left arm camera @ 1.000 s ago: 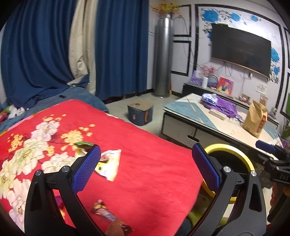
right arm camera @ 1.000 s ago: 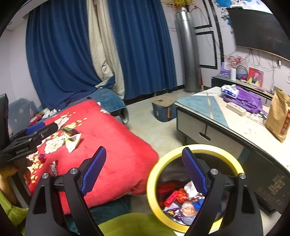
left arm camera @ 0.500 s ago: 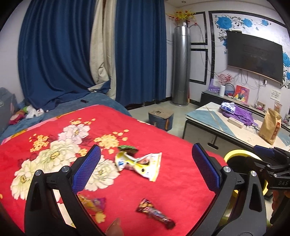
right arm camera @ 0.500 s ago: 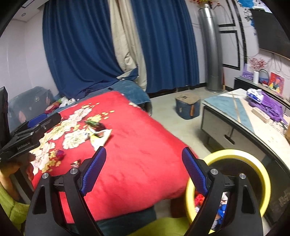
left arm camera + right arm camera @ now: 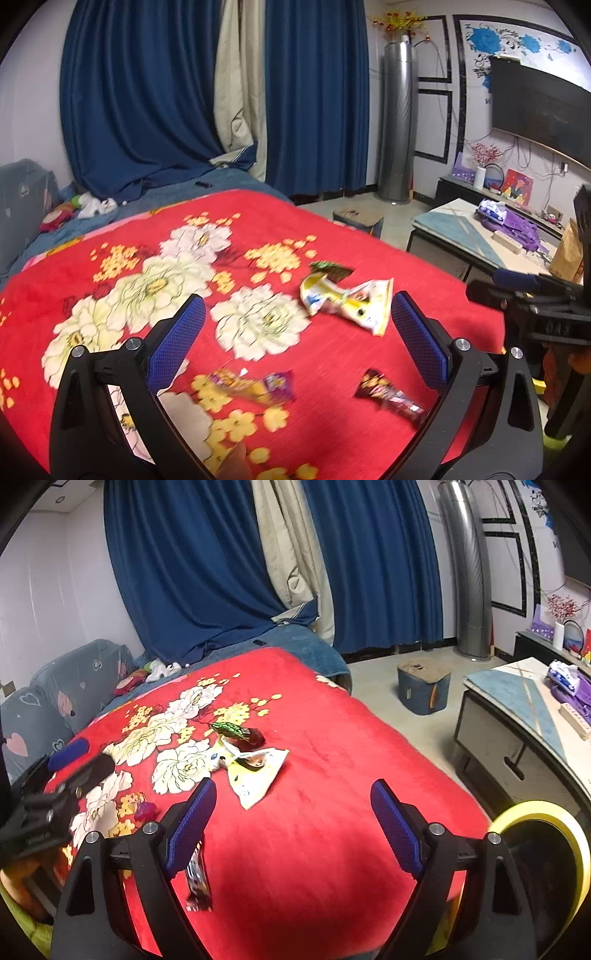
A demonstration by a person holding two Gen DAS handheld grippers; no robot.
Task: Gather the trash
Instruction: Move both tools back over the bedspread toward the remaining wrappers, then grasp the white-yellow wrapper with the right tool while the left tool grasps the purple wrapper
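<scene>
Wrappers lie scattered on the red blanket (image 5: 332, 229) ahead of both our grippers. Our left gripper (image 5: 297, 332) stands wide, nothing between its blue pads. Just beyond its right finger lies the crumpled yellow packet (image 5: 347, 302), with a small green wrapper (image 5: 328, 267) touching its far edge. Nearer, low between the fingers, sits a purple wrapper (image 5: 255, 386), and close inside the right finger a dark bar wrapper (image 5: 388, 395); both are blurred, so we cannot read any print.

Our right gripper (image 5: 293, 819) is also spread wide and holds nothing. Ahead of it, a little toward its left finger, we see the same yellow packet (image 5: 255, 775) and, past that, the green wrapper (image 5: 229, 729) beside something dark. The bar wrapper (image 5: 197, 882) lies close beside its left finger, partly hidden behind it. A small pink scrap (image 5: 146, 809) lies left of that finger.

To the right of the right gripper, off the blanket's edge, shows the yellow rim of the bin (image 5: 546, 812); its inside is too dark to make out. Each gripper appears at the edge of the other's view, the 2 well apart.
</scene>
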